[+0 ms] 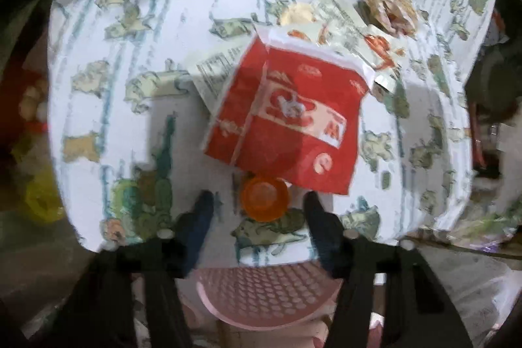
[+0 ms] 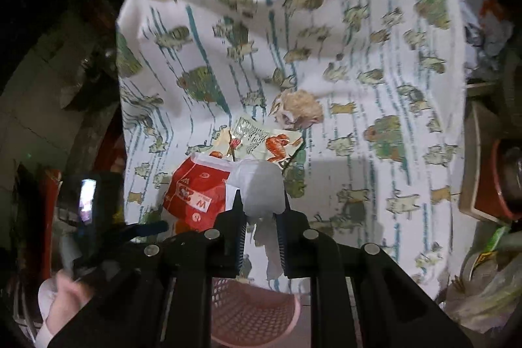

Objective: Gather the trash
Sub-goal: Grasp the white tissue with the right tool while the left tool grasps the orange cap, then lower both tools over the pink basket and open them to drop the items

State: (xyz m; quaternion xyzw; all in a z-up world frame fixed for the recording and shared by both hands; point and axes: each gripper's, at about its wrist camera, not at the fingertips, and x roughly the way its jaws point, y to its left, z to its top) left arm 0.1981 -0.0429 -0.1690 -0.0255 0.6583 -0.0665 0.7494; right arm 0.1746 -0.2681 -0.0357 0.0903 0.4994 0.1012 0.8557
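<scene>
Trash sits mid-frame on a patterned tablecloth (image 1: 202,5) in both views. Left wrist view, left to right: left gripper (image 1: 257,201) at bottom centre, tongs apart, holding nothing, with an orange bottle cap (image 1: 265,198) lying between the tips. Just above the cap, touching or overlapping it, a red paper bag (image 1: 287,126), flattened and creased; light, floppy, best pinched at a free edge or corner. Upper right of it, printed wrappers (image 1: 345,22) and a crumpled paper ball (image 1: 390,10), near each other. Pink mesh basket (image 1: 267,295) at bottom centre, below the table edge.

Right wrist view: red bag (image 2: 195,194) lower left of centre. Right gripper (image 2: 261,201) at bottom centre, tongs clamped on a white tissue (image 2: 261,185), soft, hanging limp below the fingers. Wrappers (image 2: 257,139) and paper ball (image 2: 300,110) above it. Basket (image 2: 254,312) directly below. Cap is small, hard, probably slippery; grip across its sides.
</scene>
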